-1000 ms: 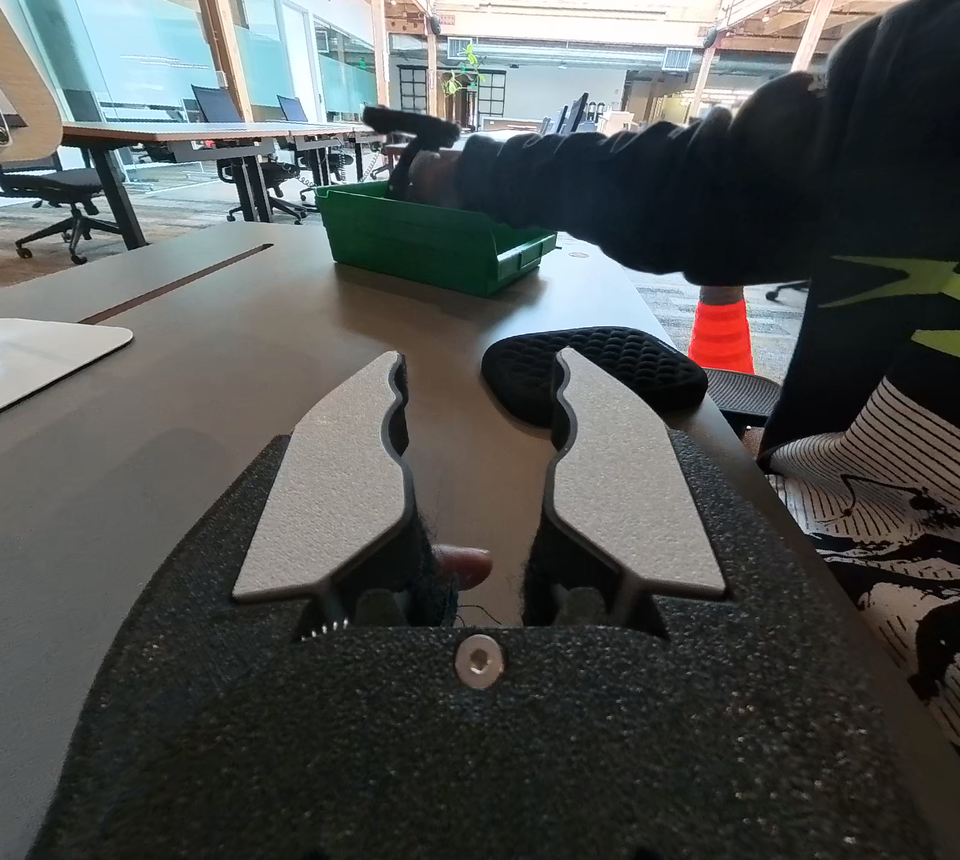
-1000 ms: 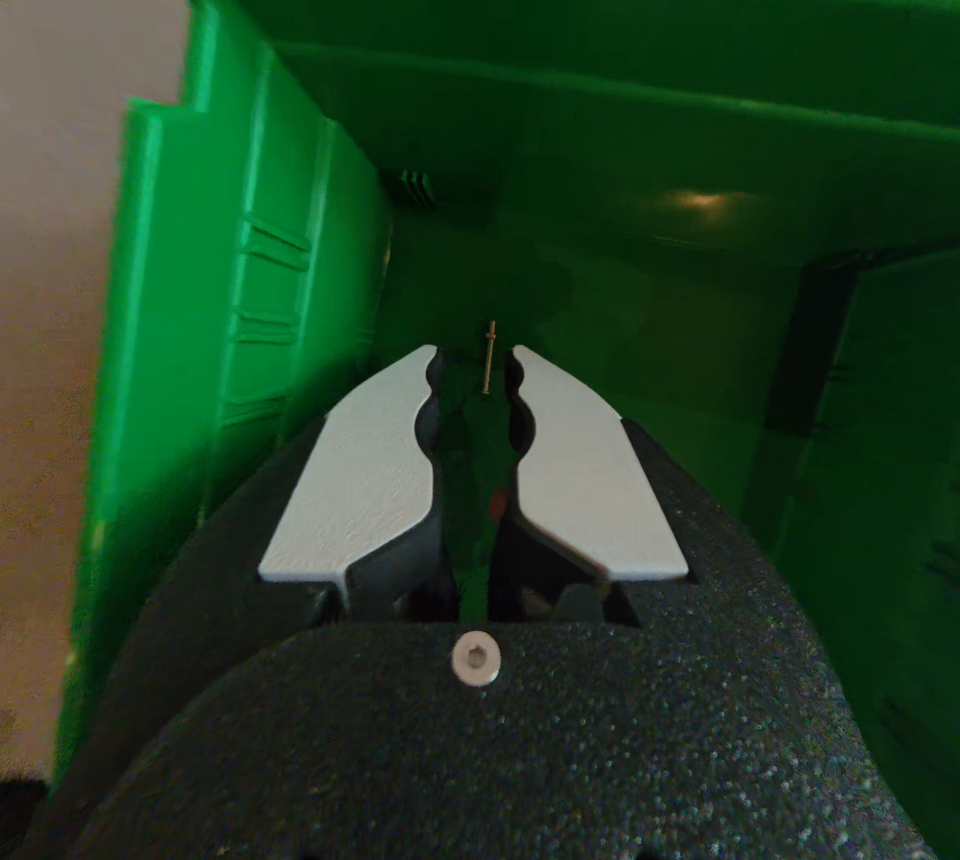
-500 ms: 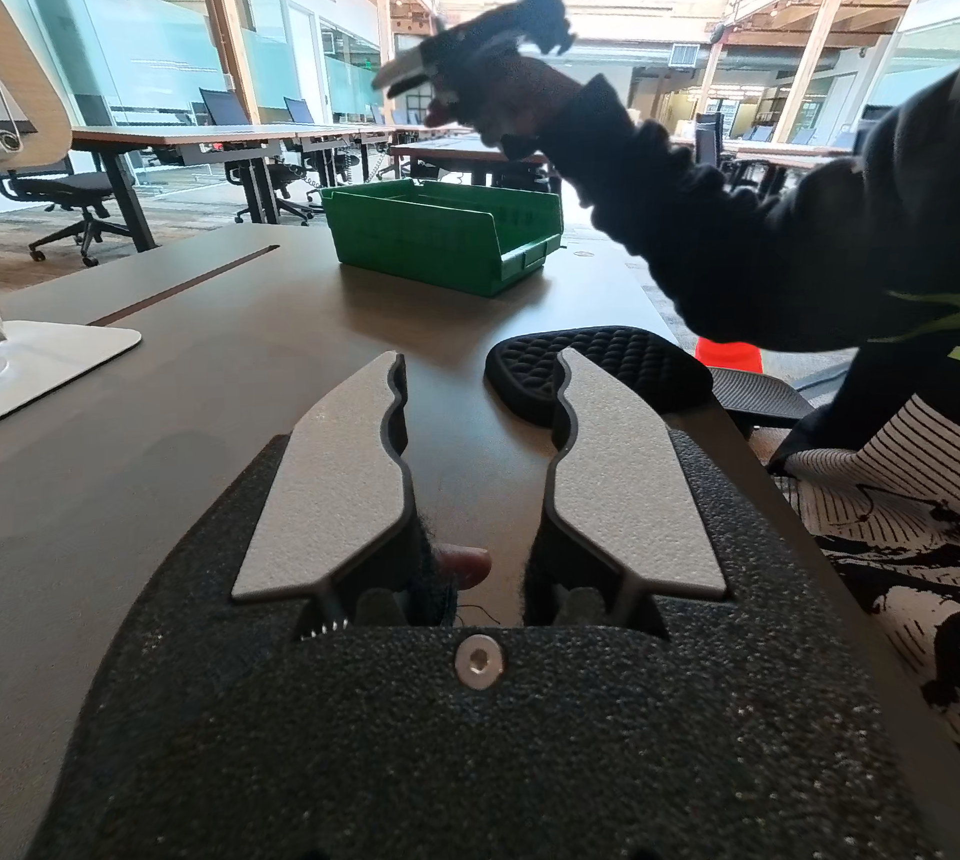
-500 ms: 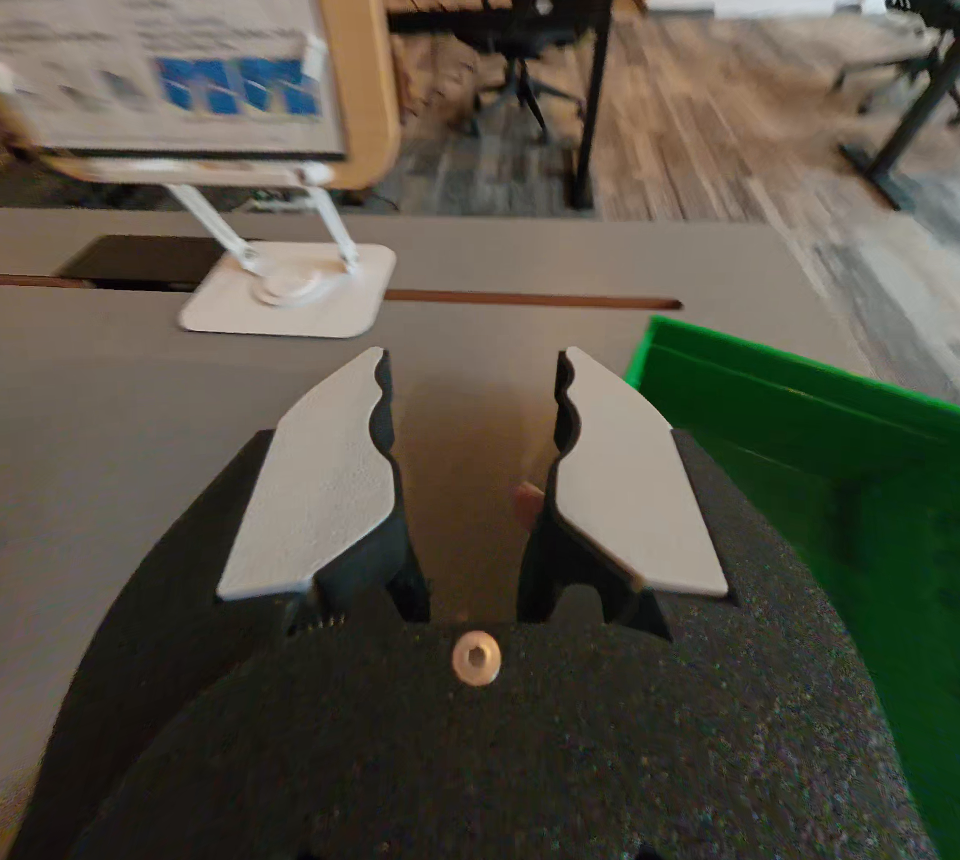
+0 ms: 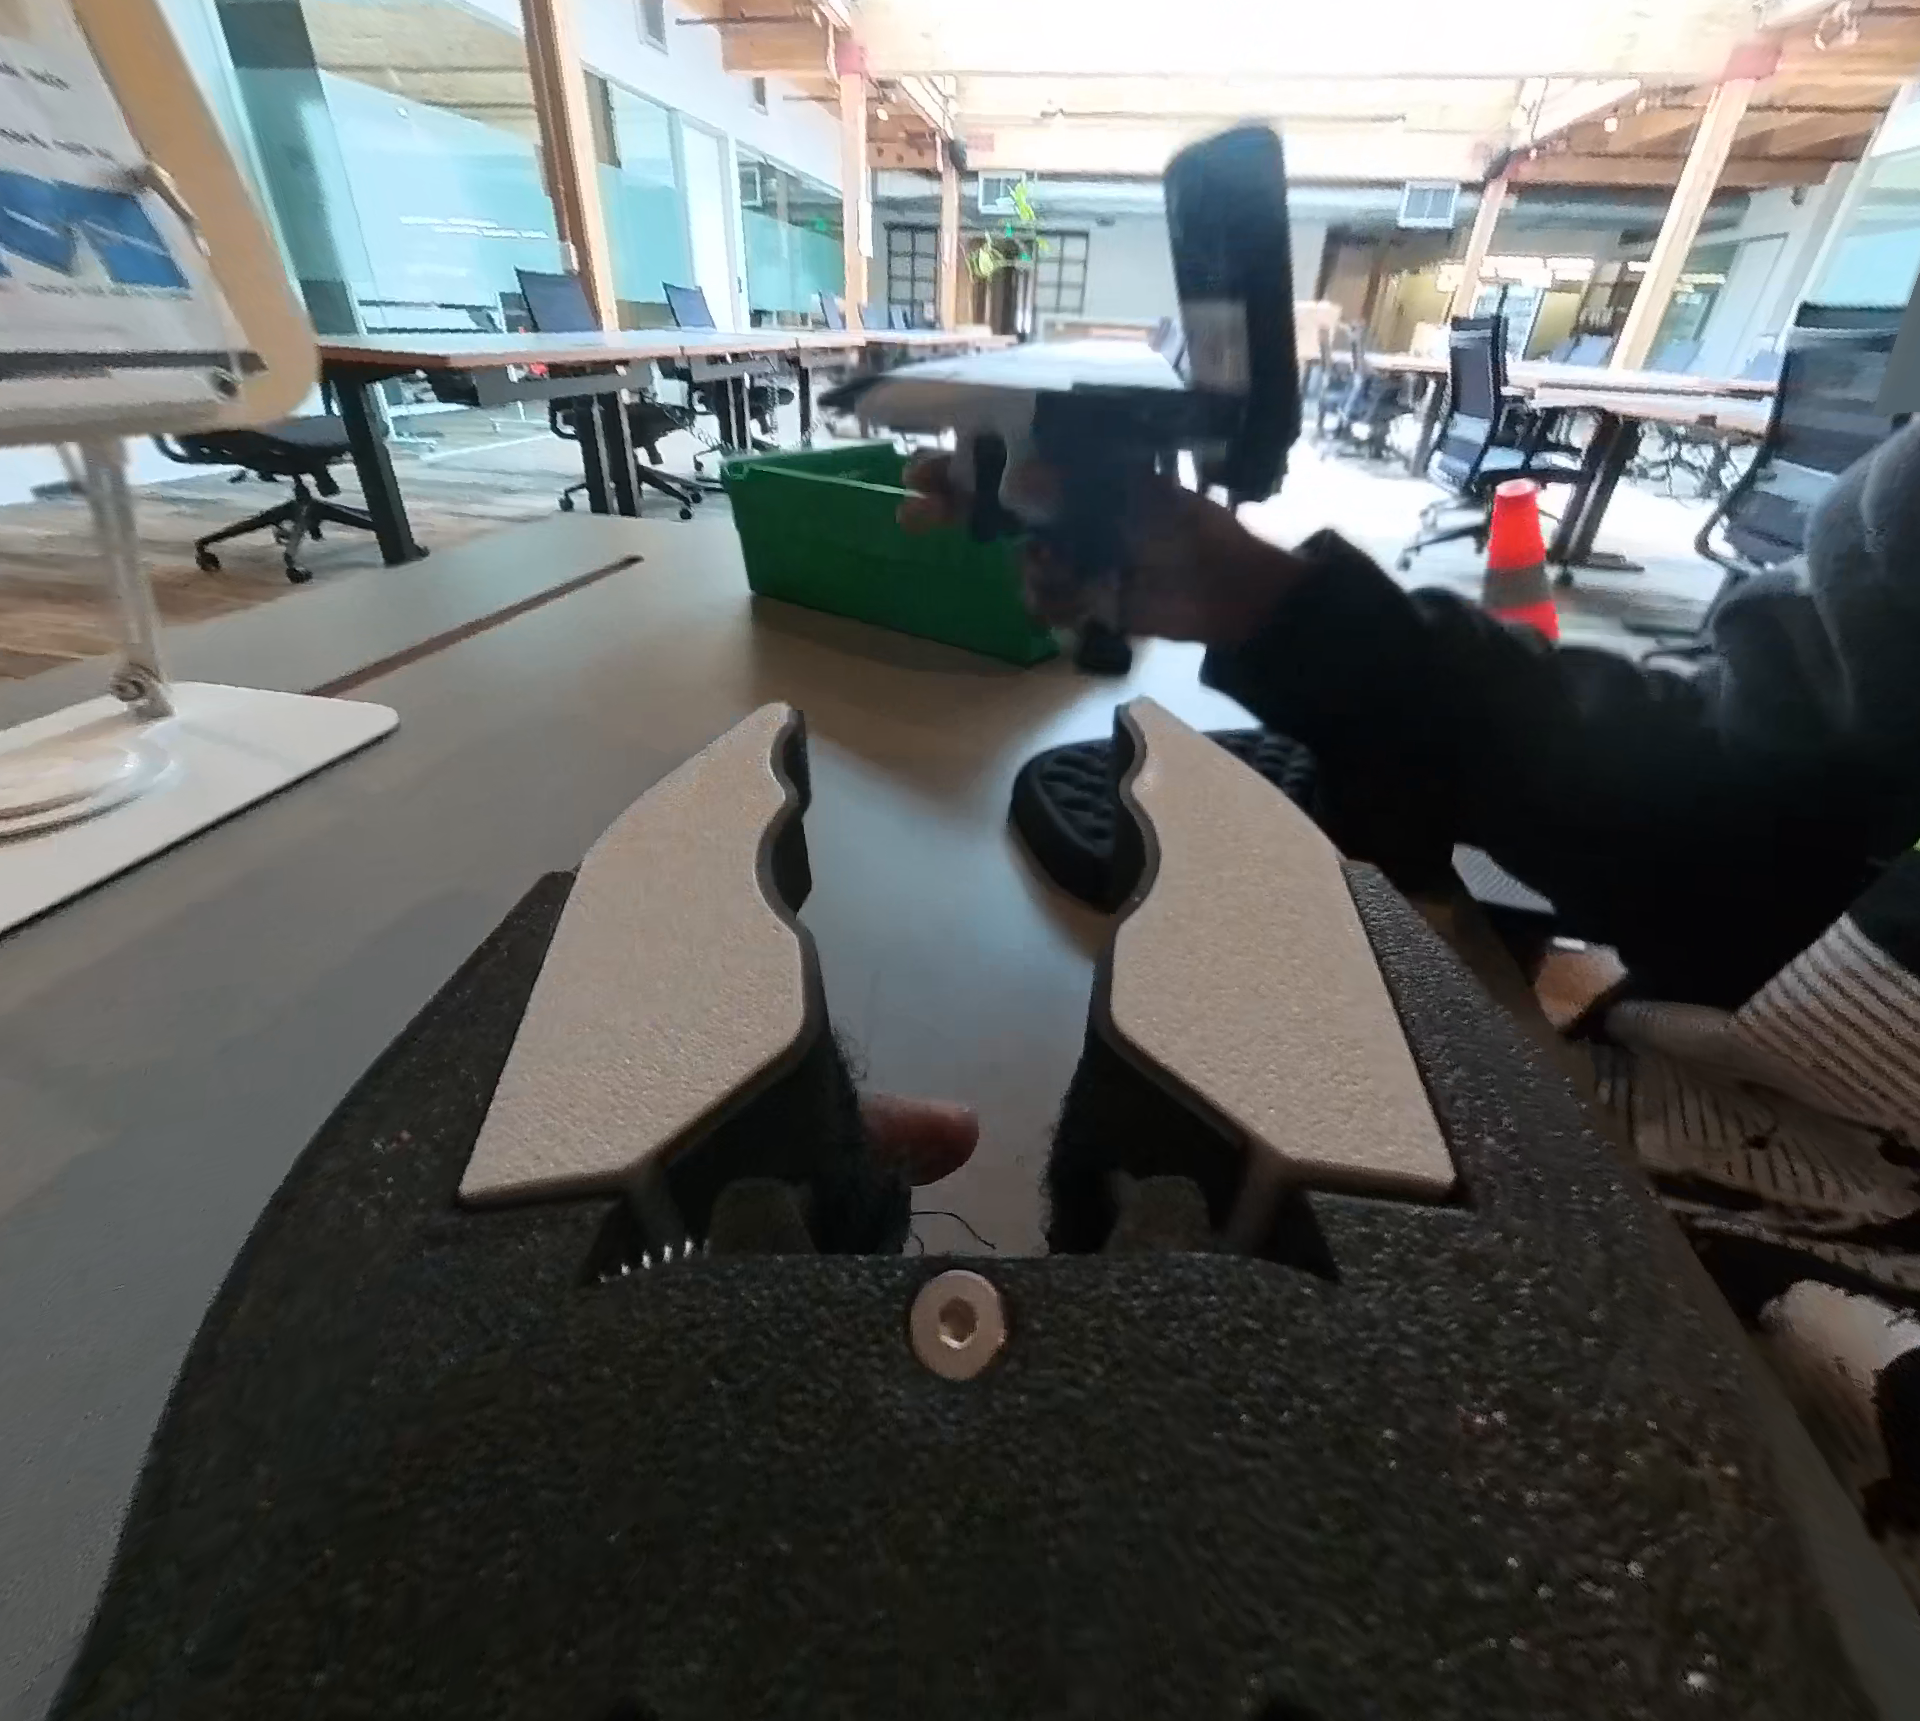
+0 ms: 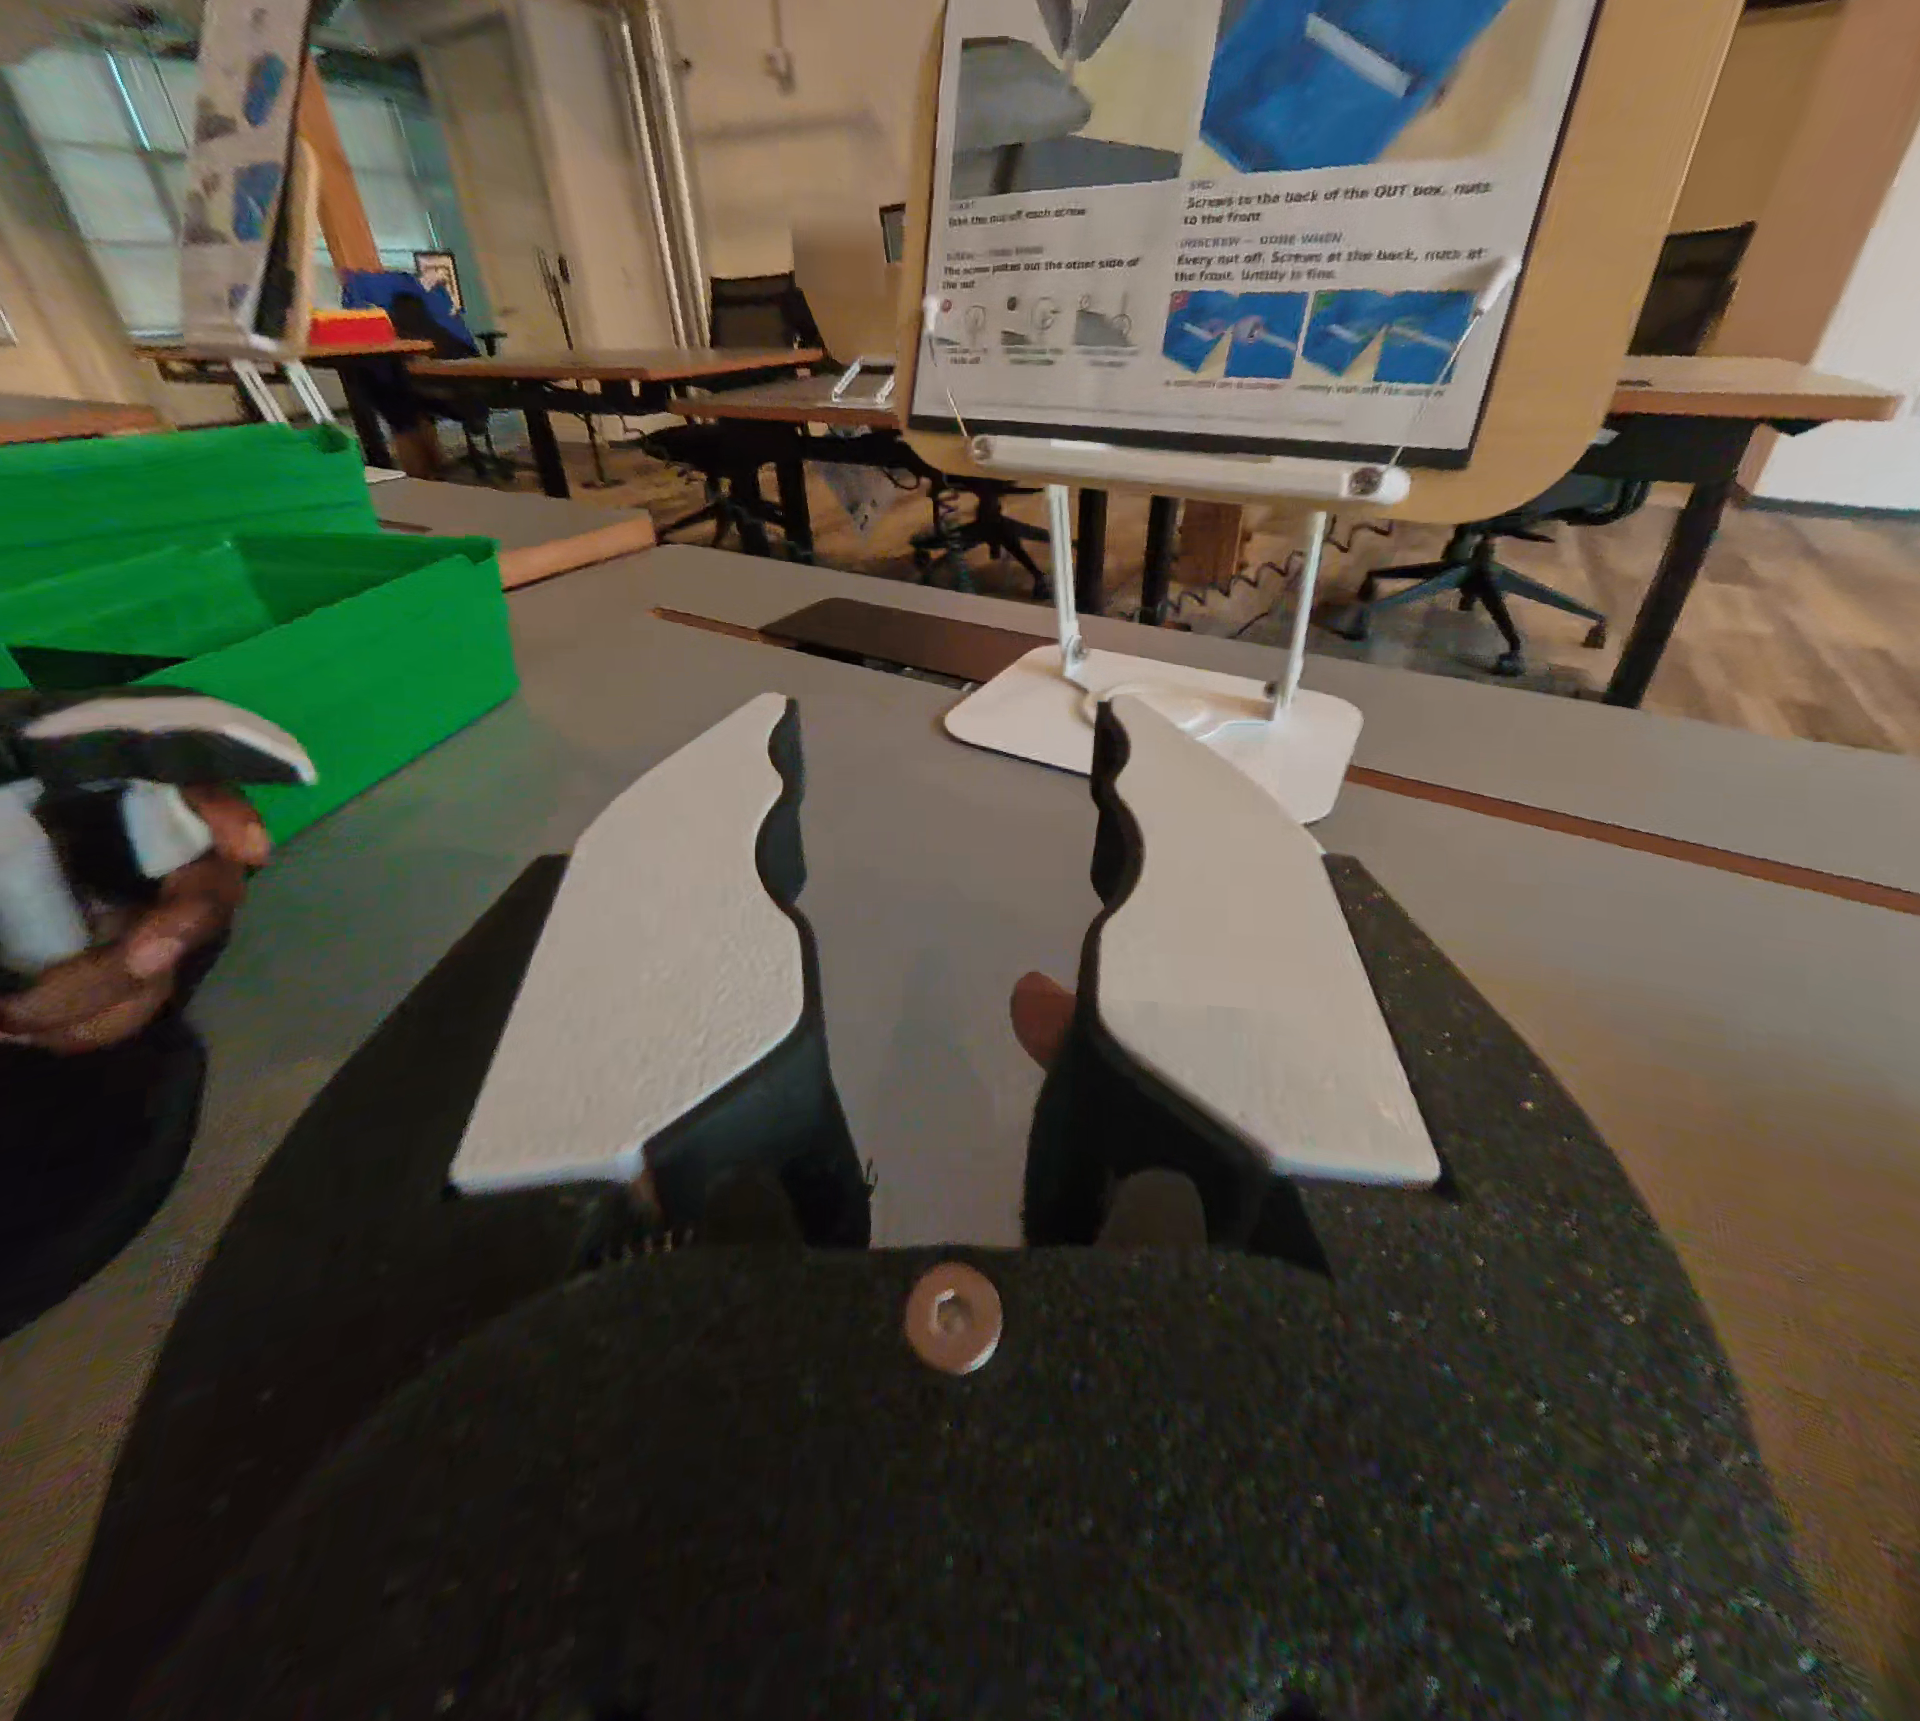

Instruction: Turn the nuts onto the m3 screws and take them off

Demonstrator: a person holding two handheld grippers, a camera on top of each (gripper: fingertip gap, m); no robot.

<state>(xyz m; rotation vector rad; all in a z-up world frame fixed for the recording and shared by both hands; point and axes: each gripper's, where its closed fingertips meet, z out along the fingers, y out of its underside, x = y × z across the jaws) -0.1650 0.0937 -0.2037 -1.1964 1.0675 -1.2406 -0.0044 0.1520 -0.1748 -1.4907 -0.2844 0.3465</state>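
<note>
a: left wrist view: left gripper (image 5: 961, 736) is spread wide, nothing clamped. green bin (image 5: 883, 549) is seen well ahead of the fingers, right gripper (image 5: 914, 398) above it.

b: right wrist view: right gripper (image 6: 945, 736) is gaping too, bin (image 6: 312, 632) off left of the fingers. no screw or nut can be made out, so nothing looks threaded yet.

Grey table (image 6: 1558, 996) bearing a white document stand (image 6: 1174, 715) with instruction sheet; orange cone (image 5: 1519, 551) far right.
</note>
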